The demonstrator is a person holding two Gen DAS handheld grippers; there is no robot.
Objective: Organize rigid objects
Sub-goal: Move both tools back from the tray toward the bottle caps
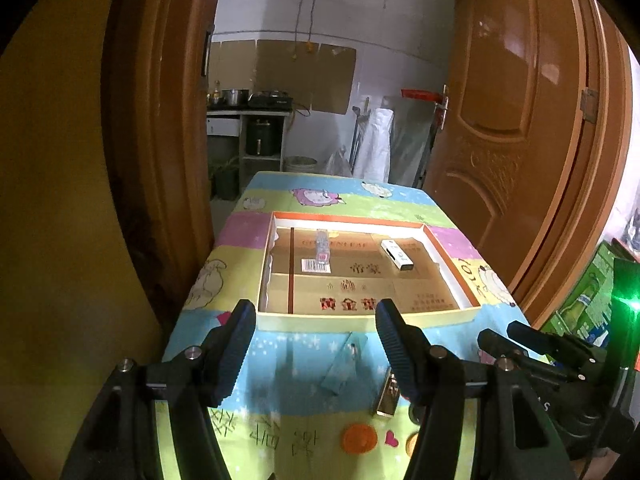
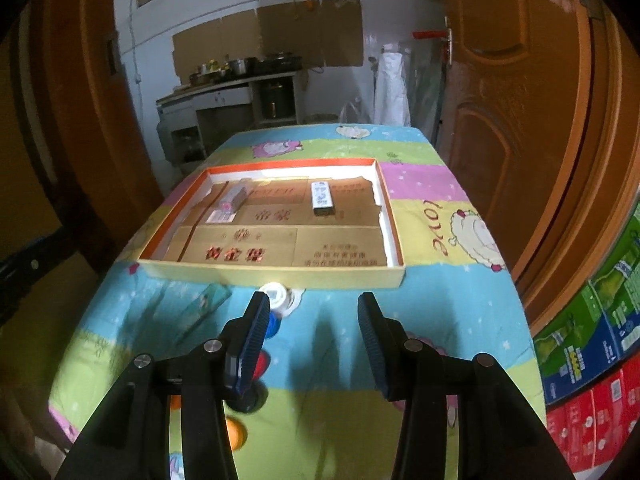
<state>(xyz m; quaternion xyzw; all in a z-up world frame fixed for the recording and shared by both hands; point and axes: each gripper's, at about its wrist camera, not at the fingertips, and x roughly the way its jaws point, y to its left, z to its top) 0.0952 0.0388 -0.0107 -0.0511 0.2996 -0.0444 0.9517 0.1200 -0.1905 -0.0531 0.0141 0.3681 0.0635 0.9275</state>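
White bottle cap (image 2: 276,294) just beyond right tool (image 2: 310,330) (spread wide), perhaps touching tray (image 2: 272,270)

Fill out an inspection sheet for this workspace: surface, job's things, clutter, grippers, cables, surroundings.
Surface: table under a cartoon-print cloth.
Job's things: shallow tray lined with cardboard, holding a clear box on its left and a white box on its right; a clear case, a metal lighter-like piece and a white cap lie on the cloth in front of the tray.
Clutter: orange disc near the front edge.
Grippers: left gripper and right gripper open, empty.
Cables: nothing seen.
Surroundings: wooden door, kitchen counter, stacked cartons.
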